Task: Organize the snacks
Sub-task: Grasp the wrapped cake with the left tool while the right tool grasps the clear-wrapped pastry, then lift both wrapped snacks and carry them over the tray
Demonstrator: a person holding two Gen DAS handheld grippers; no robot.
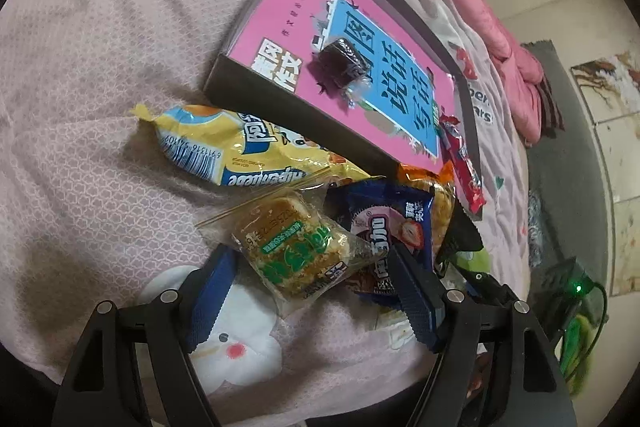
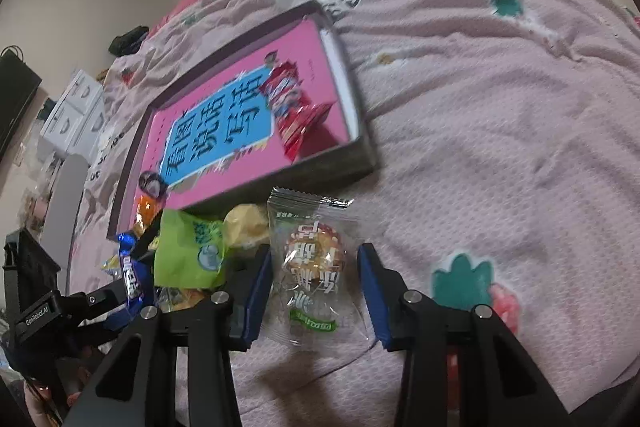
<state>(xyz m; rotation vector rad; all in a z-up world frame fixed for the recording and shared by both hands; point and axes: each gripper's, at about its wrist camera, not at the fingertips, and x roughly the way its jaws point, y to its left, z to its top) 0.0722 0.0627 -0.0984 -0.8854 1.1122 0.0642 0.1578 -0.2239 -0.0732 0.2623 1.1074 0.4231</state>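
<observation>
A pale pink quilted bedspread printed with strawberries and white flowers [image 1: 100, 115] covered the bed and carried everything else. On it lay a shallow dark grey cardboard box with a pink and blue printed book cover as its floor [image 1: 280, 27], and inside that box rested a long red foil snack packet [image 2: 292, 107] and a small dark wrapped sweet [image 1: 340, 63]. Against the box's near wall the loose snacks were heaped: a yellow puffed bag with blue lettering [image 1: 224, 151], a dark blue wrapper with a pink label [image 1: 384, 227], a lime green packet [image 2: 188, 251] and an orange packet [image 1: 428, 183] wedged against the box's wall. The left gripper [image 1: 308, 291] hung open, its blue pads either side of a clear packet holding a golden crumbly cake with a green label [image 1: 296, 247], neither pad visibly pressing it. The right gripper [image 2: 316, 291] straddled a clear wrapper with a round orange and red sweet inside [image 2: 312, 267], which lay flat on the bedspread just beside the heap; its left pad met the wrapper's edge while its right pad stood slightly clear, so it gripped nothing.
</observation>
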